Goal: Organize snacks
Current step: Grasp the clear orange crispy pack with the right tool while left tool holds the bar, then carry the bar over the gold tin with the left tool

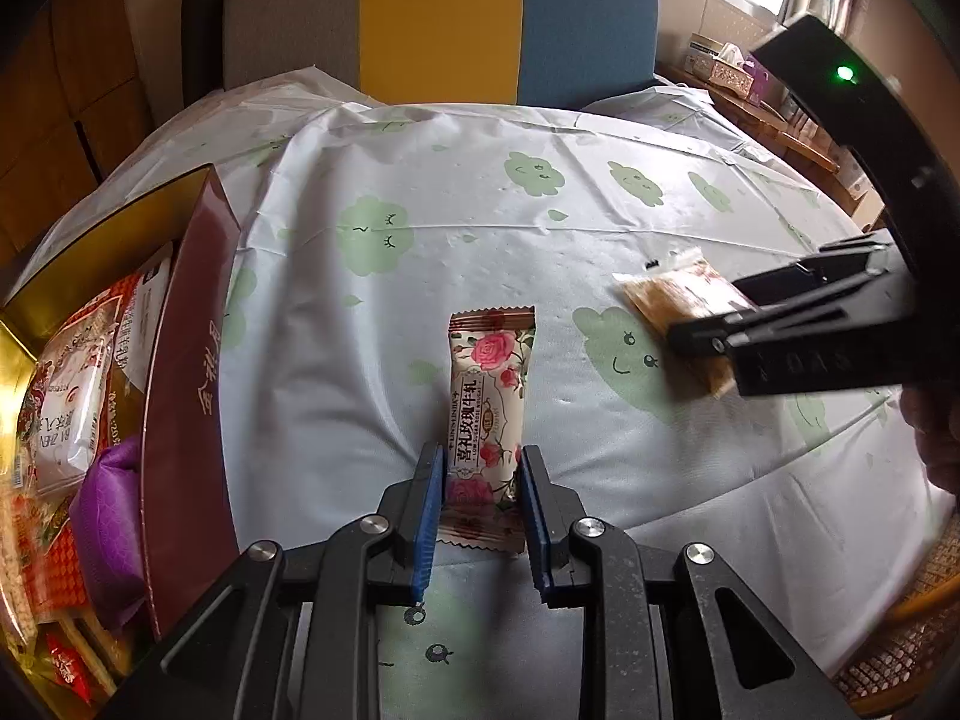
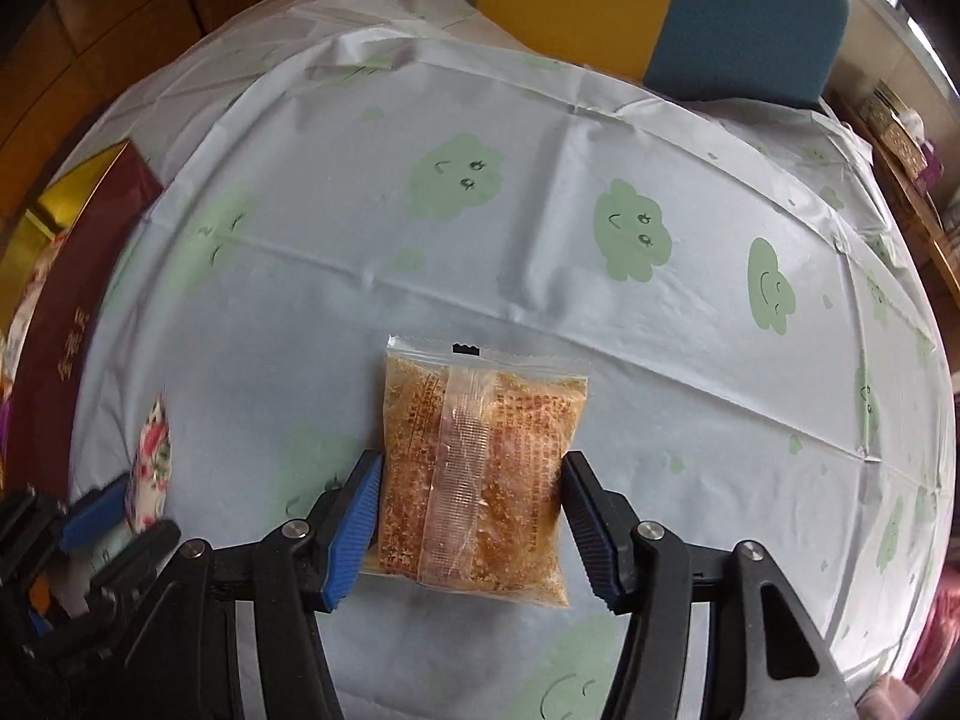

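A rose-printed candy bar packet (image 1: pixel 489 414) lies on the pale tablecloth (image 1: pixel 420 192). My left gripper (image 1: pixel 483 480) has its blue pads on both sides of the packet's near end, touching its edges. A clear packet of brown crumbly snack (image 2: pixel 480 468) lies flat between the pads of my right gripper (image 2: pixel 471 486), which press its two sides. In the left wrist view the right gripper (image 1: pixel 714 348) shows at the right over the brown packet (image 1: pixel 672 300). The rose packet (image 2: pixel 150 468) and left gripper (image 2: pixel 90 516) show at the right wrist view's left edge.
A maroon and gold gift box (image 1: pixel 186 396) at the left holds several wrapped snacks (image 1: pixel 66 414) and a purple pouch (image 1: pixel 108 534). It also shows in the right wrist view (image 2: pixel 66 312). A grey, yellow and blue sofa back (image 1: pixel 444 18) stands behind the table. Boxes sit on a wooden shelf (image 1: pixel 774 114).
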The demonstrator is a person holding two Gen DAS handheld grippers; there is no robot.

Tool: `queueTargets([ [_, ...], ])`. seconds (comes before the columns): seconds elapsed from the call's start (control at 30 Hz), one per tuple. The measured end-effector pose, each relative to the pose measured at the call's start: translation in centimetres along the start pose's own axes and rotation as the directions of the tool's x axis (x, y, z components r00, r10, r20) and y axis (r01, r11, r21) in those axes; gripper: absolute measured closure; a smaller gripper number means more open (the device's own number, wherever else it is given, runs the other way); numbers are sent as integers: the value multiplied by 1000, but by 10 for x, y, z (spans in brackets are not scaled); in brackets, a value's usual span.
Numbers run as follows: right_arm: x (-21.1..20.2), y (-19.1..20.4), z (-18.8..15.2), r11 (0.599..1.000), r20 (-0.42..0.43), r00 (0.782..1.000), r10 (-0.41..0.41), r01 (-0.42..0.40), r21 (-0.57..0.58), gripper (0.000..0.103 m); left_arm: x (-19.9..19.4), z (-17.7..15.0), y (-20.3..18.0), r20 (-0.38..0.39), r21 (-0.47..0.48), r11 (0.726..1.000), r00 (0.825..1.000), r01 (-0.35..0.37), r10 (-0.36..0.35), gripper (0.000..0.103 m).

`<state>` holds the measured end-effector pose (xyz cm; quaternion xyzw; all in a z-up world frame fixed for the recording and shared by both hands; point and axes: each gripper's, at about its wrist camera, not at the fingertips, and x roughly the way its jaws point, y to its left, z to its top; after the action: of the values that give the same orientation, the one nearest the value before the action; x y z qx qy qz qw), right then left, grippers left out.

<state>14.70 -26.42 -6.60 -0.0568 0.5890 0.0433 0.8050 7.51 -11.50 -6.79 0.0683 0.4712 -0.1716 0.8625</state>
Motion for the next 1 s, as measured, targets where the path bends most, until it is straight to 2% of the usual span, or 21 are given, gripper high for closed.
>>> queueTargets([
  [0.1,-5,0,-22,999,-25,1000,-9,8,-52,43,0,-2,-4,11,11,1000,1000,-21,21,77],
  [0.23,-3,-11,-42,1000,1,1000,25,-25,-19,43,-1,-5,-10,35,37,997,998,-60,59,77],
  [0.3,-1,-18,-46,999,2,999,53,-53,9,43,-1,-7,-14,48,51,995,995,-90,88,77],
  [0.5,1,-23,-45,998,3,998,67,-67,-5,41,-3,-9,-18,68,54,990,990,-129,125,79],
  [0.57,0,-22,-49,998,6,998,61,-61,-10,41,-8,-8,-19,56,51,991,992,-120,117,80],
  [0.77,0,-18,-51,999,11,999,42,-42,-26,41,-42,-2,-20,112,32,996,991,-83,79,79],
  [1.0,-1,-12,-51,999,12,999,34,-33,-28,41,-69,1,-3,124,-25,996,988,-88,91,79],
])
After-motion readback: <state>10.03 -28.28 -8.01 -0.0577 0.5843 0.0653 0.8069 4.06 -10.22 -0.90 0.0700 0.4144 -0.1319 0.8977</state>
